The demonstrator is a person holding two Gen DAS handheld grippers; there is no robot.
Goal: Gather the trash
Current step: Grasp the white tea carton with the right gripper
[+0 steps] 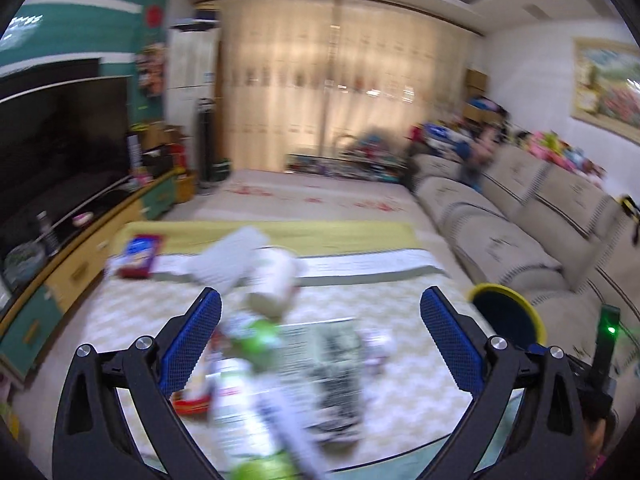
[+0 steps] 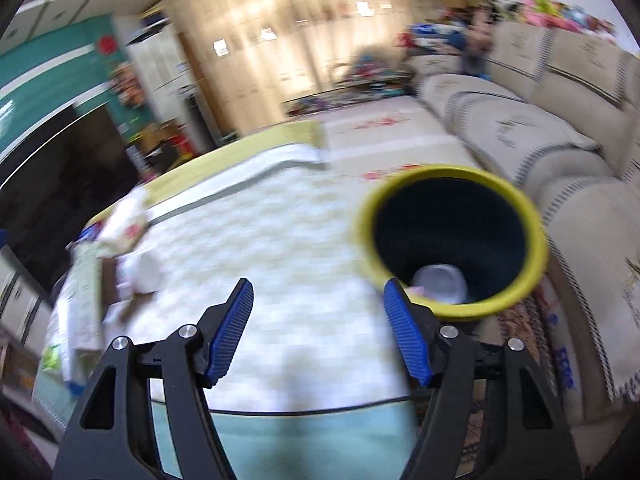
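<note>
Frankly, both tools, left (image 1: 320, 312) and right (image 2: 318, 306), gape empty (tabletop trash (image 1: 256, 320) blurs unreadably).

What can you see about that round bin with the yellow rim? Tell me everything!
The bin is a round tub, tilted in the right wrist view, with a thick yellow rim and a dark blue-black inside. It looks like plastic. It has no lid on, and something pale and shiny lies at the bottom; blur hides what. It stands just off the table's edge, between table and sofa. In the left wrist view it shows at the table's right. Neither gripper touches it.
</note>
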